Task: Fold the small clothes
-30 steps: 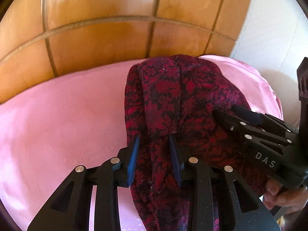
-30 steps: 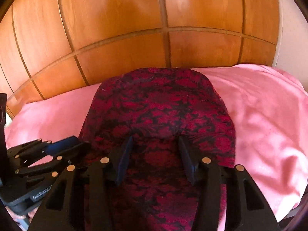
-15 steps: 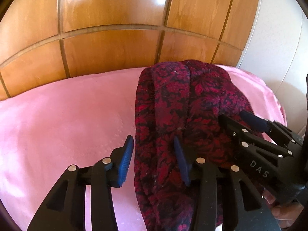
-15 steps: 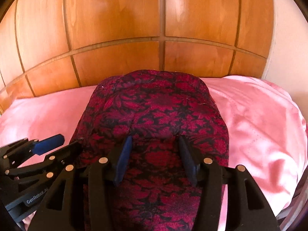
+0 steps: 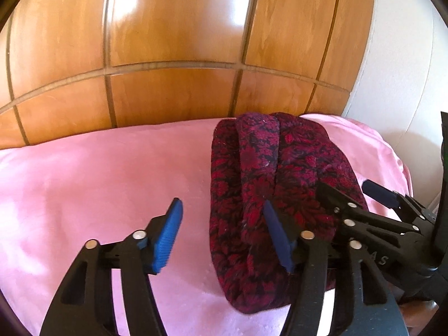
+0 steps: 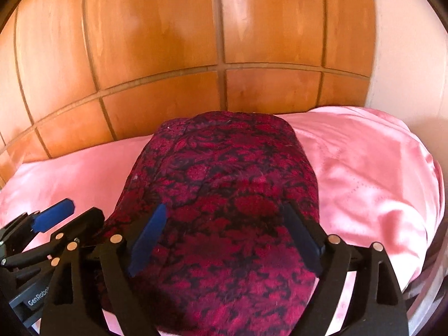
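Note:
A dark red floral garment point(image 5: 266, 168) lies folded into a thick bundle on the pink sheet point(image 5: 98, 182), near the wooden headboard. My left gripper point(image 5: 222, 236) hovers at the bundle's left edge. Its jaws are opening, and the blue pads point(image 5: 168, 232) press on nothing. My right gripper point(image 6: 225, 240) stands wide over the near part of the garment point(image 6: 224, 168). Its jaws are opening too, and the cloth lies below them untouched. Each gripper shows in the other's view: the right gripper point(image 5: 345, 189) at the bundle's right side, the left gripper point(image 6: 81, 210) at the lower left.
A panelled wooden headboard point(image 5: 168, 56) rises right behind the bed. A white wall point(image 5: 397, 56) stands at the right. The pink sheet point(image 6: 364, 182) drops off at the bed's right edge. Bare sheet stretches to the left of the garment.
Both grippers have opened wider and drawn back and up from the garment. The left one has let go of the fold it pinched. The bundle stays on the sheet.

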Demonstrator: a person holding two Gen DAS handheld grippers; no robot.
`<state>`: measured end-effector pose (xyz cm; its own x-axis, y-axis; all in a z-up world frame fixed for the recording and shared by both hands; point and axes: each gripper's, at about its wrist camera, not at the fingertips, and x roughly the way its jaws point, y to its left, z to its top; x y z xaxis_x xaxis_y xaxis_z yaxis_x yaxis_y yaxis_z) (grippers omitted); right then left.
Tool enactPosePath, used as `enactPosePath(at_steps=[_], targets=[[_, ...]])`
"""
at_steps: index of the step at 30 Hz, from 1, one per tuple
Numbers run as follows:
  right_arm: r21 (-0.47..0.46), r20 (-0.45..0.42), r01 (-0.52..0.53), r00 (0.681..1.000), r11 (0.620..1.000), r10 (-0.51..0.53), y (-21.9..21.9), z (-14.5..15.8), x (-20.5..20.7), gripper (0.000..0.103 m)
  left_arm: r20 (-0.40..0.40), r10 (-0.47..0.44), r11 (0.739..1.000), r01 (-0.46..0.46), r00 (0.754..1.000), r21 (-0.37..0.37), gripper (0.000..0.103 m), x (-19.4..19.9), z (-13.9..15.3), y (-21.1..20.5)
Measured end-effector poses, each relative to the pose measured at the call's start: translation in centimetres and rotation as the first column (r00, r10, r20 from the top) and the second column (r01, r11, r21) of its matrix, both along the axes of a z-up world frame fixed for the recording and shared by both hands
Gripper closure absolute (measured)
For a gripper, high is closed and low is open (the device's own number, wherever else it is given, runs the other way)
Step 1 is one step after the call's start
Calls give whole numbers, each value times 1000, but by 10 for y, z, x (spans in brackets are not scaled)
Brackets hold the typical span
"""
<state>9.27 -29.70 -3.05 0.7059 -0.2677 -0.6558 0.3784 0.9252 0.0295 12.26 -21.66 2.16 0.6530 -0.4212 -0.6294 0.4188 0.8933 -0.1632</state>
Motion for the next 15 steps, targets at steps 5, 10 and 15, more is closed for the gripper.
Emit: enactPosePath(at_steps=[5,10,15], targets=[[2,31,75,997,997,-75,7,13,-24,10,12,25,1000,-25,1000,-4,42,-10,5,9],[-18,37,100,994,995,-100,23,19,-48,3,36,53,999,-52,998,-14,33,-23,9,20],[-58,24,147,989,987,-146,43,16,-72,3,43,82,997,-82,996,-5,24,-35,6,33]])
